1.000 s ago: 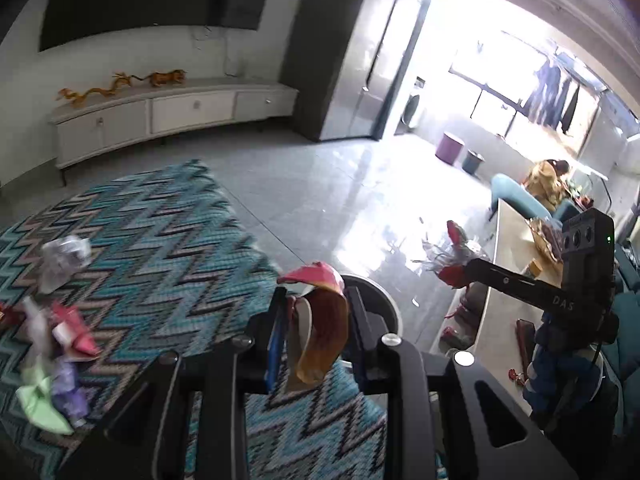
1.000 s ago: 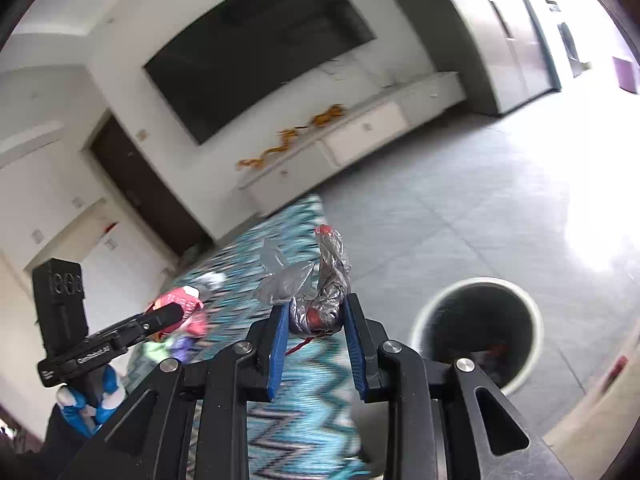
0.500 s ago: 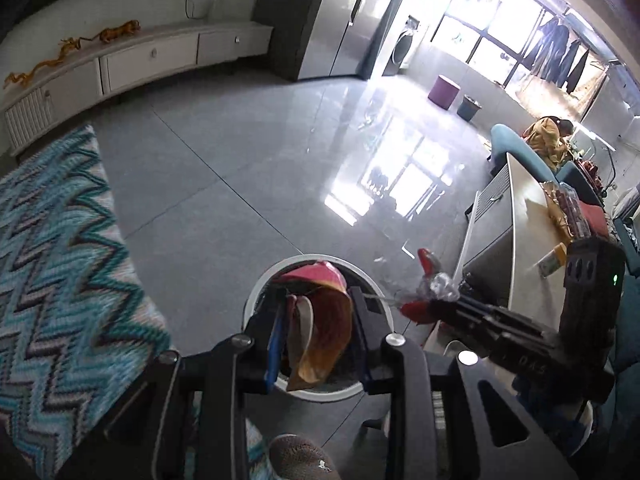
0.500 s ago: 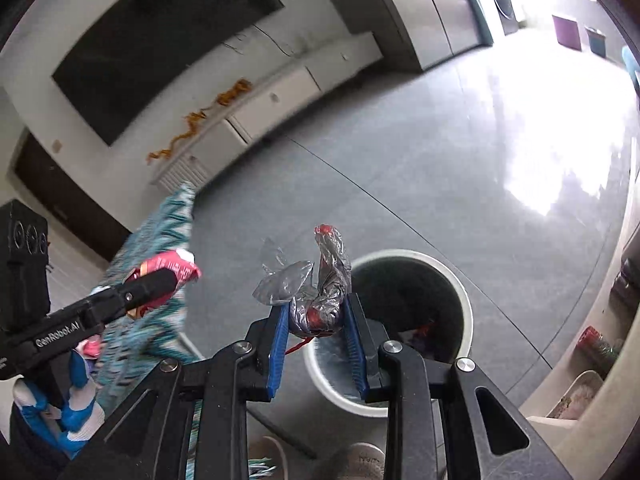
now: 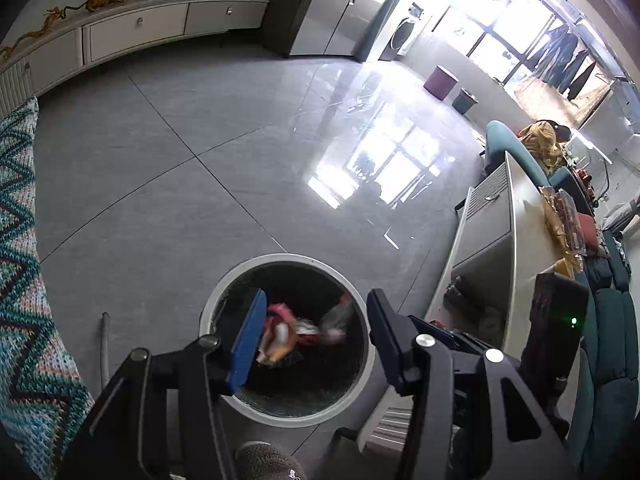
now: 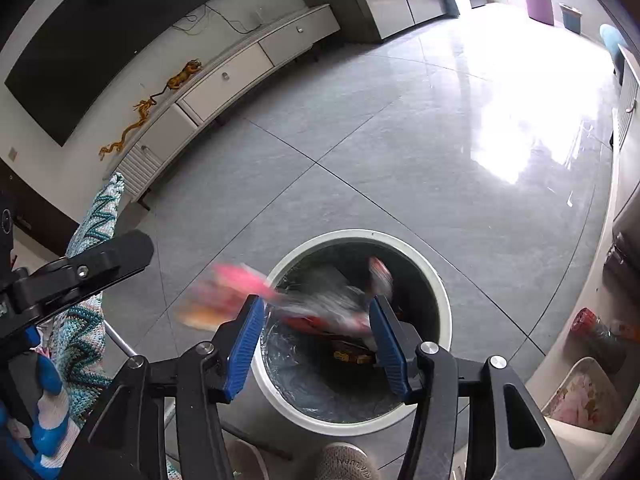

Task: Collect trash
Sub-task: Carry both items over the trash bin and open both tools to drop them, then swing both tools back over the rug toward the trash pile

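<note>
Both tongs hang over a round, white-rimmed bin (image 5: 362,344) on grey floor tiles. Left tongs (image 5: 316,320) and right tongs (image 6: 316,326) have just been opening, released; a pink-orange wrapper (image 5: 280,332) and crinkled silver foil (image 6: 328,310), blurred, drop loose between their blue pads towards the dark liner.

Both grippers are pointing steeply down over the round bin (image 5: 362,364). The left gripper (image 5: 316,328) is hanging with its jaws parted, having just been opening, pads gripping nothing. The right gripper (image 6: 318,330), alongside, is likewise spreading, pads clear of anything.
</note>
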